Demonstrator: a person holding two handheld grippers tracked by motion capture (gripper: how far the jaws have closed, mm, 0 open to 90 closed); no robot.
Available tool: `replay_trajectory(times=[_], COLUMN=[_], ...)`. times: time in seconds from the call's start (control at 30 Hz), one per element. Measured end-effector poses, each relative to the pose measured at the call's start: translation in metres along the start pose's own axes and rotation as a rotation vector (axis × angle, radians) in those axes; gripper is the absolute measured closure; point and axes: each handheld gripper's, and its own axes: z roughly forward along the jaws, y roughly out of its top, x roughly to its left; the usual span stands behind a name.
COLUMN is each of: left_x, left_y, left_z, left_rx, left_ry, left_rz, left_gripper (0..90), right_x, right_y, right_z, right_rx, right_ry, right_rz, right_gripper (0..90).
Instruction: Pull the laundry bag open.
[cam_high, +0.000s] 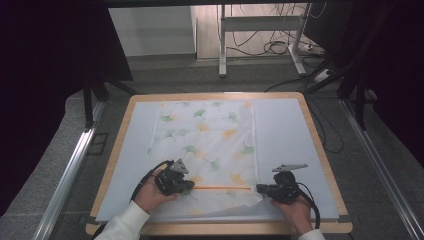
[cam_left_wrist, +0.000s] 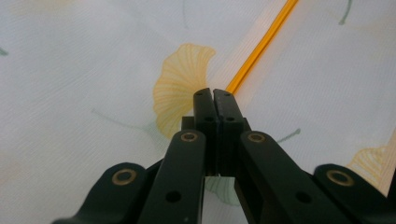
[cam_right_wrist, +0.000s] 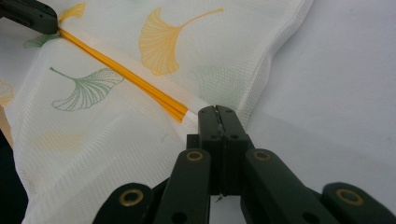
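A white cloth (cam_high: 210, 140) printed with green and yellow ginkgo leaves lies spread on the table. Near its front end an orange stripe (cam_high: 222, 188) runs taut between my two grippers. My left gripper (cam_high: 191, 186) is shut on the cloth at the stripe's left end; in the left gripper view the jaws (cam_left_wrist: 213, 92) meet where the orange stripe (cam_left_wrist: 261, 44) begins. My right gripper (cam_high: 259, 188) is shut on the cloth at the stripe's right end, its jaws (cam_right_wrist: 216, 109) pinching the white fabric beside the orange stripe (cam_right_wrist: 121, 72). The left gripper (cam_right_wrist: 32, 16) shows at that view's top left.
A pale mat (cam_high: 285, 130) covers the wooden table (cam_high: 315, 131). Metal rails (cam_high: 70, 170) run along both sides. Behind the table stand a white desk frame (cam_high: 222, 45) and loose cables (cam_high: 275, 47) on the floor.
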Motion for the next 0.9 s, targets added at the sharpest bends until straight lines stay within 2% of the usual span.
replay_trajectory(times=[0.9], left_x=[0.009], left_y=[-0.011], left_z=[-0.009], left_rx=[-0.007], left_ry=[0.014], left_rz=[-0.036], left_gripper=[90.0], right_x=[0.0], right_y=[0.001], right_z=[0.0], right_rx=[0.004], right_ry=[0.003], right_rz=[-0.002], right_gripper=[89.7])
